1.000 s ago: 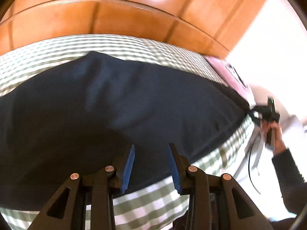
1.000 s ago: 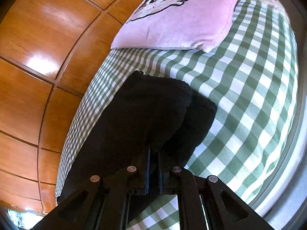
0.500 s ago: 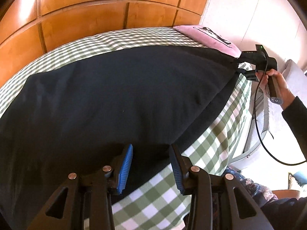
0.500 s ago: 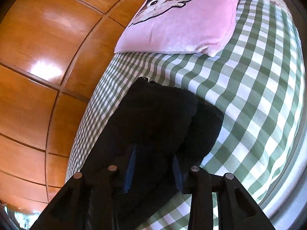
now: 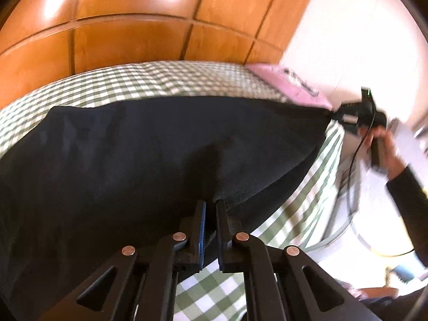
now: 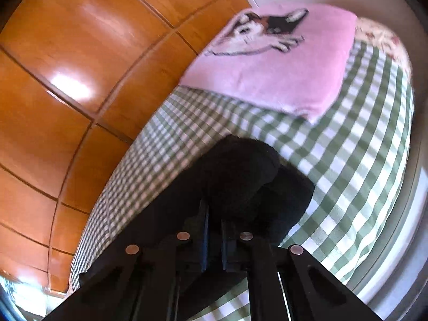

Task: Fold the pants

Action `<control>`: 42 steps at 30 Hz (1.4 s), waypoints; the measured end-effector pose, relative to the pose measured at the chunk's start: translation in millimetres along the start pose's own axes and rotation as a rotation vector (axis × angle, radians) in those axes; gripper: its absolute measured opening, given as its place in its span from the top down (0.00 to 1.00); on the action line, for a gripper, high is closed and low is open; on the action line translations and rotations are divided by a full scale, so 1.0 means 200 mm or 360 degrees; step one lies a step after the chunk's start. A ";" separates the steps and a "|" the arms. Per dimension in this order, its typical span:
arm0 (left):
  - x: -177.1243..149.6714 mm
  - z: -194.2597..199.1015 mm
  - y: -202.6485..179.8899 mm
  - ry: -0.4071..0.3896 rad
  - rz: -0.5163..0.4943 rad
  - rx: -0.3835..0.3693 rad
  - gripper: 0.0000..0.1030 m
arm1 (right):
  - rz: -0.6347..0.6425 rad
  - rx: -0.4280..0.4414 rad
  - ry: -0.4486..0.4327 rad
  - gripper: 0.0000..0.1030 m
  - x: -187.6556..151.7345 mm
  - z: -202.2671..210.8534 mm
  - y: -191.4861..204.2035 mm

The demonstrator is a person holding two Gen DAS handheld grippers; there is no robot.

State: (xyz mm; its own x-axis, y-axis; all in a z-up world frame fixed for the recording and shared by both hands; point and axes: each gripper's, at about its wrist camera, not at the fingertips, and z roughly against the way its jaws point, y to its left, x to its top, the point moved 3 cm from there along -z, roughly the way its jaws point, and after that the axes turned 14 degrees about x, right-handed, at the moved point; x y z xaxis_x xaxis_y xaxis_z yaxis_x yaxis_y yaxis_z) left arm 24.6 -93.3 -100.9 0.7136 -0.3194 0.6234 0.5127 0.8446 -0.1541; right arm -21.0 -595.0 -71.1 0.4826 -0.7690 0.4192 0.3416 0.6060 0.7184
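Note:
Dark navy pants (image 5: 149,147) lie spread across a green-checked bed (image 5: 160,80). My left gripper (image 5: 210,207) is shut on the near edge of the pants, and the cloth puckers up between its jaws. My right gripper (image 6: 214,208) is shut on a bunched end of the pants (image 6: 240,171) and lifts it slightly off the bed. In the left wrist view the right gripper (image 5: 355,117) shows far right, held by a hand, with the pants stretched taut toward it.
A pink pillow (image 6: 270,64) with a dog picture lies at the head of the bed. Orange wooden panelling (image 5: 120,26) runs behind the bed. The bed's right edge (image 6: 396,214) drops off beside a white wall.
My left gripper has closed on the pants' near edge. My right gripper, shut a second ago, opened half a second ago and has closed again on the bunched end.

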 end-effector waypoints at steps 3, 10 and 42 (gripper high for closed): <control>-0.01 0.05 0.03 -0.0020 0.0043 -0.0056 0.94 | 0.0042 0.0005 -0.0004 0.93 -0.02 0.04 0.02; -0.11 -0.02 0.01 0.0103 -0.0023 -0.0050 0.94 | -0.0123 -0.0079 0.0082 0.93 -0.17 -0.02 -0.23; -0.22 0.18 0.41 0.0074 0.0508 0.0017 0.83 | -0.0144 -0.0233 -0.0064 0.65 0.00 0.06 -0.31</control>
State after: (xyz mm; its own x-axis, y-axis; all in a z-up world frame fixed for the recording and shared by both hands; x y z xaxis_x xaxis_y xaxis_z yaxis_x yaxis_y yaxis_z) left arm 18.1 5.7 -114.2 0.8587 -0.0564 0.5093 0.2543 0.9098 -0.3280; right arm -52.2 -635.7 -109.2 0.4131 -0.8275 0.3802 0.4973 0.5548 0.6670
